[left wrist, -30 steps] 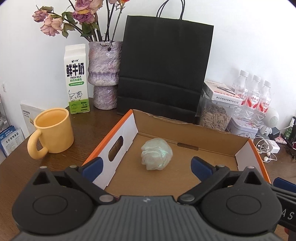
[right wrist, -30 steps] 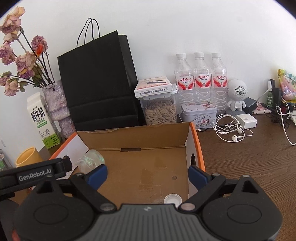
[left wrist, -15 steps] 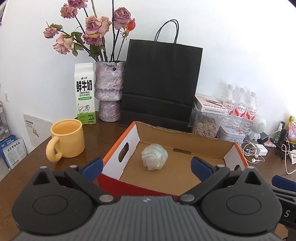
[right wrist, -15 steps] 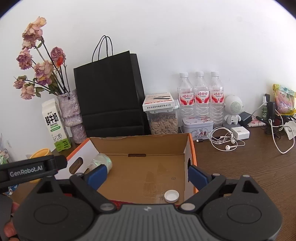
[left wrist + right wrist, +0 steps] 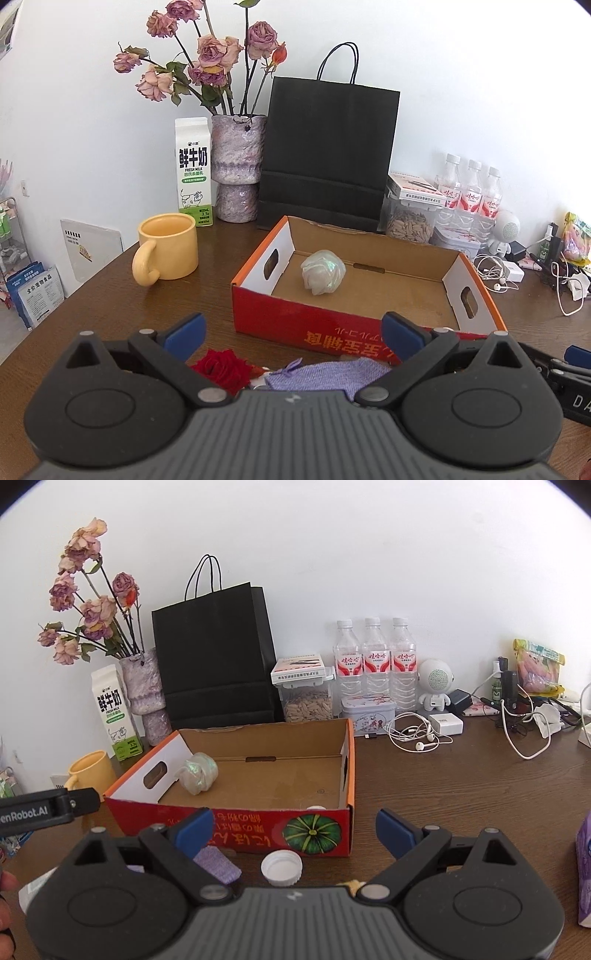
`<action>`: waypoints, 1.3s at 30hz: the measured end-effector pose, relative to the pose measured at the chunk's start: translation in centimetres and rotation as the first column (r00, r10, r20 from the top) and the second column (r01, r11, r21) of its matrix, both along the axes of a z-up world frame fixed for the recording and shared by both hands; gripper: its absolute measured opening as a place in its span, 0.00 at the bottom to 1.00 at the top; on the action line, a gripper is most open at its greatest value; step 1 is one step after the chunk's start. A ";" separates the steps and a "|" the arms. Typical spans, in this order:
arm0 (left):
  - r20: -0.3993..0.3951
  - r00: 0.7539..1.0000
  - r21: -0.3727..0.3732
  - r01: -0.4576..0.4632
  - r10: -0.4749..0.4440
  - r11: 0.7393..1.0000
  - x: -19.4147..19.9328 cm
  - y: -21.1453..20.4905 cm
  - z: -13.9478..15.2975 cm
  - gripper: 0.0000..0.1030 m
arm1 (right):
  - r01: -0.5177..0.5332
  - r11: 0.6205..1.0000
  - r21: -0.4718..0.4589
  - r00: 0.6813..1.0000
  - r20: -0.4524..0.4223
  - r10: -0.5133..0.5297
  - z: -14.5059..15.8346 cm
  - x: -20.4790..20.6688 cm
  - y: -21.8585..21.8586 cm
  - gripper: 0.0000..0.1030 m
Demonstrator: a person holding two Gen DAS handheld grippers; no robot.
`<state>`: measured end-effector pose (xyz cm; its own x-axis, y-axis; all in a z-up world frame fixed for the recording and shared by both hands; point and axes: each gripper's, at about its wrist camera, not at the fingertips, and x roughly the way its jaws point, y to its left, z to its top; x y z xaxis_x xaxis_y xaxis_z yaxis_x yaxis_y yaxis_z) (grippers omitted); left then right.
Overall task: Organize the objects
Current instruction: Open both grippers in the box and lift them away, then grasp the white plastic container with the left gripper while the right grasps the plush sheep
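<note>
One brown wooden table [image 5: 443,786] carries everything here. Biggest item on it: one open cardboard box with a red printed front and orange rims [image 5: 354,332], sitting mid-table, its back wall close to the rear edge. Behind it, at that rear edge, stands one black paper bag with cord handles [image 5: 214,664]. To the bag's left, one mottled purple vase of dried pink roses [image 5: 238,166], then one white-and-green milk carton [image 5: 194,171]. Right of the bag: one clear lidded container of seeds [image 5: 306,698], three plastic water bottles with red labels [image 5: 376,661] in a row, and one small patterned tin [image 5: 367,709] in front of them. One yellow ceramic mug [image 5: 168,251] stands off the box's left side, handle toward the camera.

Inside the box, near its left wall, lies one crumpled iridescent white wad [image 5: 323,271]; a second white cap just peeks over the front wall at the right corner.

Along the near edge, in front of the box: one lilac knitted pouch [image 5: 328,374], one red fabric rose [image 5: 221,365] touching its left end, and one white plastic bottle cap [image 5: 281,867].

The left gripper [image 5: 291,336] hangs over pouch and rose, jaws spread wide, holding nothing. The right gripper [image 5: 293,829] hangs above the cap, also gaping and empty.
</note>
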<state>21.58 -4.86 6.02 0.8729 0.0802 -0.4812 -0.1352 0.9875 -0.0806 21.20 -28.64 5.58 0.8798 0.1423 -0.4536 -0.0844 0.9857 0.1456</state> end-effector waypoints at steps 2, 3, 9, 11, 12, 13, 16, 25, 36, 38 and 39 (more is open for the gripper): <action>-0.003 1.000 0.001 -0.005 0.005 1.000 -0.9 0.4 0.1 1.00 | 0.001 1.000 -0.006 1.000 -0.007 -0.001 -0.1 -1.0 -0.1 0.92; -0.005 1.000 0.002 -0.008 0.008 1.000 -1.4 0.7 0.1 1.00 | 0.002 1.000 -0.009 1.000 -0.009 -0.002 -0.2 -1.6 -0.1 0.92; -0.015 1.000 0.008 -0.024 0.025 1.000 -4.1 2.5 -0.1 1.00 | 0.001 1.000 -0.030 1.000 -0.020 -0.002 -0.6 -4.8 -0.2 0.92; -0.021 0.999 0.009 -0.031 0.031 0.999 -5.0 3.4 -0.3 1.00 | 0.002 0.999 -0.036 1.000 -0.025 -0.003 -0.8 -5.8 -0.2 0.92; -0.025 0.999 0.010 -0.033 0.033 0.999 -5.4 3.7 -0.4 1.00 | 0.002 0.999 -0.039 1.000 -0.027 -0.004 -0.9 -6.3 -0.3 0.92; -0.030 0.999 0.011 -0.035 0.035 0.999 -5.9 4.1 -0.6 1.00 | 0.004 0.999 -0.041 1.000 -0.030 -0.005 -1.0 -6.7 -0.3 0.92; -0.043 0.998 0.013 -0.043 0.043 0.999 -7.1 5.3 -1.2 1.00 | 0.006 0.999 -0.044 0.999 -0.040 -0.008 -1.5 -8.0 -0.6 0.92; -0.072 0.995 0.014 -0.064 0.065 0.998 -9.8 8.8 -3.6 1.00 | 0.005 0.998 -0.061 0.997 -0.073 -0.009 -3.3 -11.0 -0.6 0.92; -0.110 0.991 0.004 -0.078 0.078 0.997 -9.3 10.9 -5.7 1.00 | 0.006 0.996 -0.088 0.993 -0.115 -0.016 -5.0 -10.7 -0.3 0.92; -0.115 0.990 0.012 -0.075 0.076 0.997 -8.9 10.9 -5.9 1.00 | 0.007 0.996 -0.092 0.992 -0.121 -0.018 -5.2 -10.3 -0.3 0.92; -0.117 0.990 0.014 -0.074 0.075 0.997 -8.7 10.9 -6.0 1.00 | 0.007 0.996 -0.094 0.992 -0.124 -0.019 -5.3 -10.1 -0.3 0.92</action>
